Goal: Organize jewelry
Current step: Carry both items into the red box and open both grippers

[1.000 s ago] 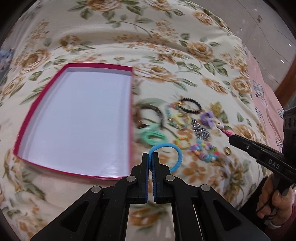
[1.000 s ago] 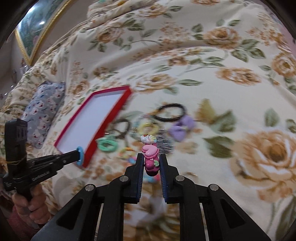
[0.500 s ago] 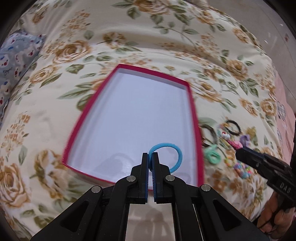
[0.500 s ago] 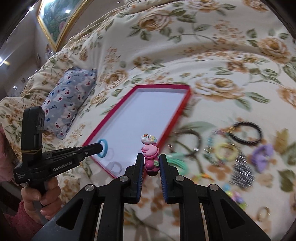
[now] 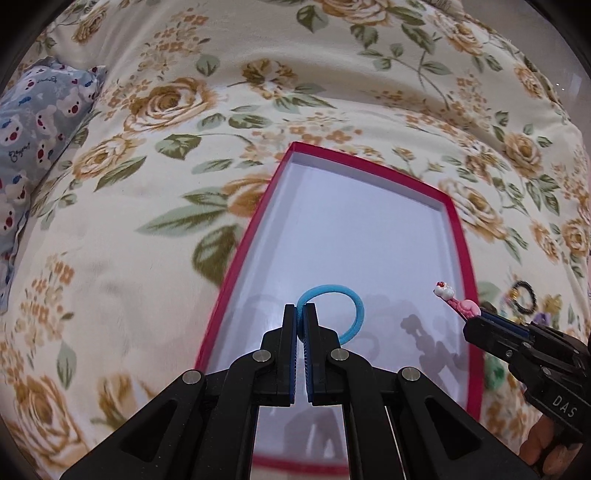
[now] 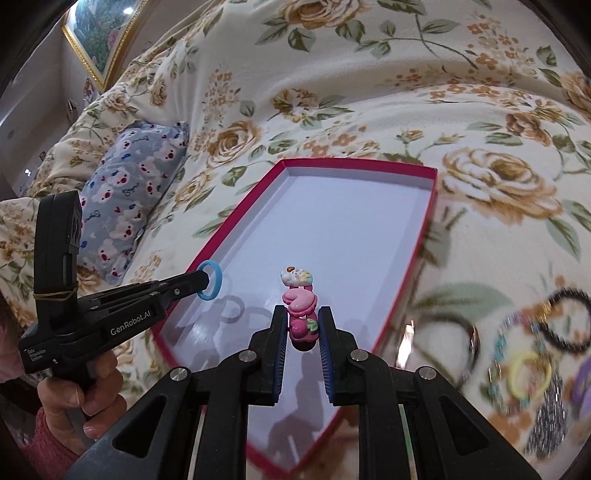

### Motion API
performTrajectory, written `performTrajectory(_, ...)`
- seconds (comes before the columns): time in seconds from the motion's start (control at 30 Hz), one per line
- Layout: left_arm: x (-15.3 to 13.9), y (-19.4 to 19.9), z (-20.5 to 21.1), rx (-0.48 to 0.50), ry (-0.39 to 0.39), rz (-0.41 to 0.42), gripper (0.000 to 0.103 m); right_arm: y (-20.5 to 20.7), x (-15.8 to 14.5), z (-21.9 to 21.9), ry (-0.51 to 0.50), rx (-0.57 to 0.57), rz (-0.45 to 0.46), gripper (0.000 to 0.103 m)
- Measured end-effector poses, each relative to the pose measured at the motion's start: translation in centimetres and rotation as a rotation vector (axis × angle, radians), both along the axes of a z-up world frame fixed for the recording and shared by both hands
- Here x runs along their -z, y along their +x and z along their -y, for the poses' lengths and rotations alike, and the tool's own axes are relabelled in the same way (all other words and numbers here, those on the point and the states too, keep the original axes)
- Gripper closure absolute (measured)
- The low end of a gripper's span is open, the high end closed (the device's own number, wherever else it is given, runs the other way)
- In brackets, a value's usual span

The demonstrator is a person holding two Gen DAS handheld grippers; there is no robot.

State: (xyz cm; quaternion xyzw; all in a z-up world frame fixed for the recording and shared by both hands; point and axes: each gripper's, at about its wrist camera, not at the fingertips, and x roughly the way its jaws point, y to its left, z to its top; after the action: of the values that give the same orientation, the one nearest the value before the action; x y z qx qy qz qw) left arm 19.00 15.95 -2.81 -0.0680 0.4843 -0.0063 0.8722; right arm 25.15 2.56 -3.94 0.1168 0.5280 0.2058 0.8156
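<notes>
A shallow red-rimmed box (image 5: 466,236) with a white inside lies on the floral bedspread; it also shows in the right wrist view (image 6: 426,225). My left gripper (image 5: 304,314) is shut on a blue hair tie (image 5: 352,301) and holds it over the box's near end. My right gripper (image 6: 302,325) is shut on a pink hair clip (image 6: 300,310) with a white cartoon charm, also over the box. In the right wrist view the left gripper (image 6: 201,280) holds the blue tie (image 6: 216,280) above the box's left rim. In the left view the right gripper (image 5: 471,321) carries the clip (image 5: 456,301).
Several loose hair ties and bracelets lie blurred right of the box: a black tie (image 6: 569,319), a yellow tie (image 6: 528,374), a dark bracelet (image 6: 469,339). A blue patterned pillow (image 6: 136,188) lies left. A framed picture (image 6: 98,33) hangs at far left.
Both grippers have moved left from the jewelry pile to above the box, each carrying its item. The pile has slid to the right edge of view.
</notes>
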Motion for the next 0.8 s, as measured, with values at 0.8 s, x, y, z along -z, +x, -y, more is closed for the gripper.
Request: performTrajectory(0.8,3.2,3.4,0.4,0.005,0.038,-0.063,0.087,1.9,2.5,-1.4,-0.026,-0.053,-0.07,0.082)
